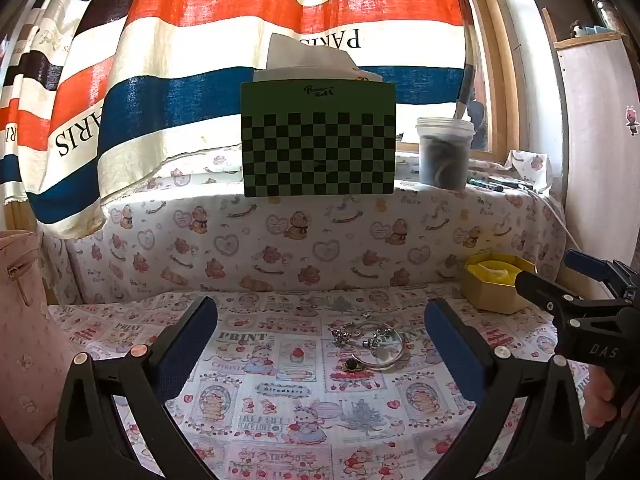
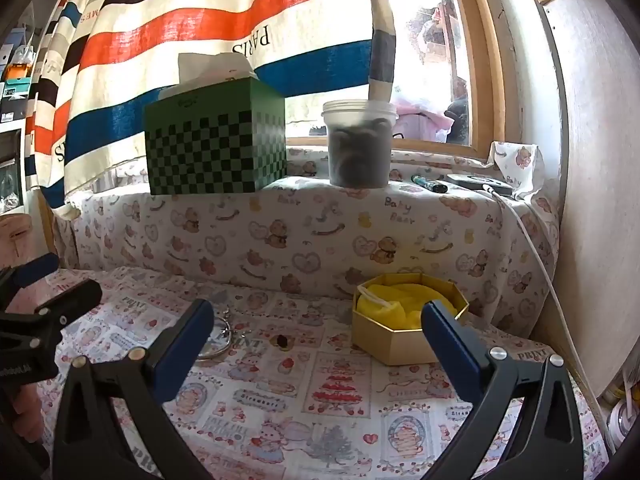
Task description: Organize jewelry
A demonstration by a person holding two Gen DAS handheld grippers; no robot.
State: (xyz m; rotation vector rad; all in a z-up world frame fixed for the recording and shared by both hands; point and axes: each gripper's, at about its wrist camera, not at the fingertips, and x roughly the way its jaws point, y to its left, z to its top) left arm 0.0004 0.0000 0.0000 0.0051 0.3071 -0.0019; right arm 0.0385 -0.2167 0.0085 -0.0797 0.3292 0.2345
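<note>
A small heap of silver jewelry (image 1: 370,340), with a bangle, charms and a dark-stoned piece (image 1: 353,365), lies on the patterned cloth. My left gripper (image 1: 320,328) hovers above the cloth just short of the heap, open, with nothing between its fingers. A gold octagonal box (image 1: 494,286) lined with yellow cloth stands to the right. In the right wrist view the box (image 2: 408,320) sits ahead between the wide fingers of my right gripper (image 2: 318,330), which is open and holds nothing. The bangle (image 2: 218,336) peeks from behind its left finger, and the dark-stoned piece (image 2: 283,340) lies beside it.
On the raised ledge behind stand a green checkered tissue box (image 1: 318,140) and a lidded plastic tub (image 1: 444,152), with a pen and a phone (image 2: 478,183) on a white cable. A striped towel hangs over the window. A pink bag (image 1: 20,320) stands at the left.
</note>
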